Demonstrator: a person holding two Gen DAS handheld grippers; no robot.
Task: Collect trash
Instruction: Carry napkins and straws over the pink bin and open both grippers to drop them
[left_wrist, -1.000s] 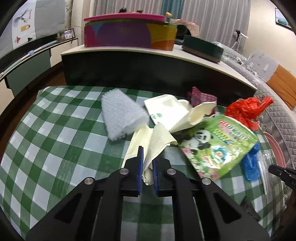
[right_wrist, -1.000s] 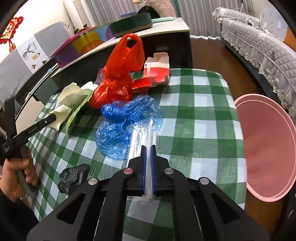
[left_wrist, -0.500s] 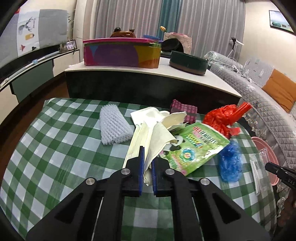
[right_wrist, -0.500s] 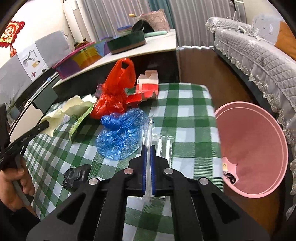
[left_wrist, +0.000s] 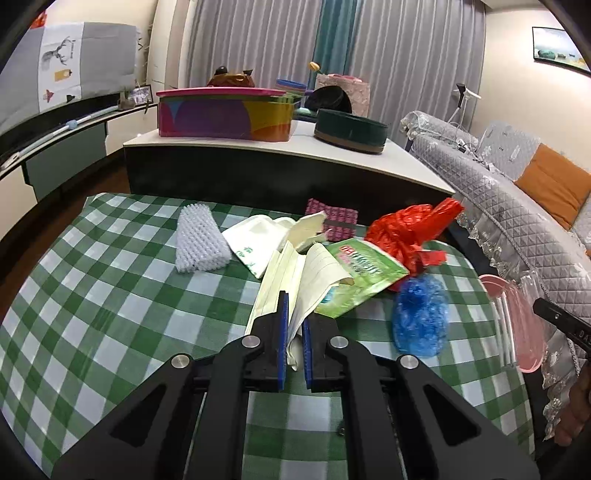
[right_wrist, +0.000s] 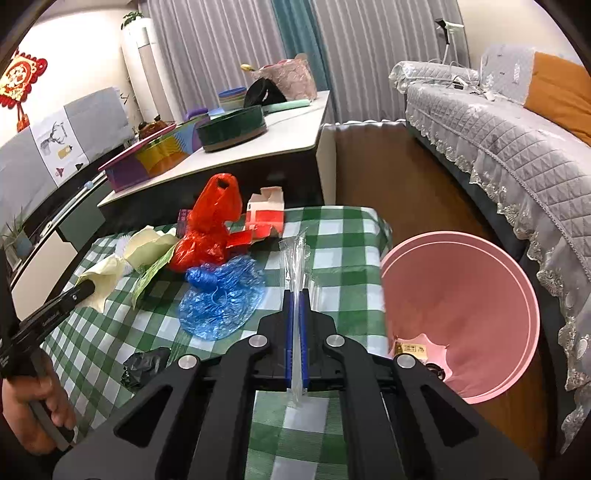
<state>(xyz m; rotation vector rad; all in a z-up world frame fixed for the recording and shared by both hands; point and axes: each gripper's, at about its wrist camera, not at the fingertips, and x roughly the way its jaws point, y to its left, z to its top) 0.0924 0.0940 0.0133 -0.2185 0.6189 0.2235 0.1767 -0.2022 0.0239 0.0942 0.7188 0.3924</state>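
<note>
- Left tool (left_wrist: 293, 325) is clamping the cream paper (left_wrist: 295, 273), which is now lifting off the counter (left_wrist: 92, 280).
- Right tool (right_wrist: 295, 314) is pinching the clear wrapper (right_wrist: 295, 258); the pink bin (right_wrist: 461, 295) is swinging closer, so the drop looks next.

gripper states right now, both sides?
Left gripper: closed on cream paper.
Right gripper: closed on clear plastic wrapper.

Left gripper (left_wrist: 293, 314) has its fingers (left_wrist: 282, 325) pinched on a cream paper sheet (left_wrist: 295, 273), lifted over the checkered counter (left_wrist: 110, 295) next to a green packet (left_wrist: 364, 273).
</note>
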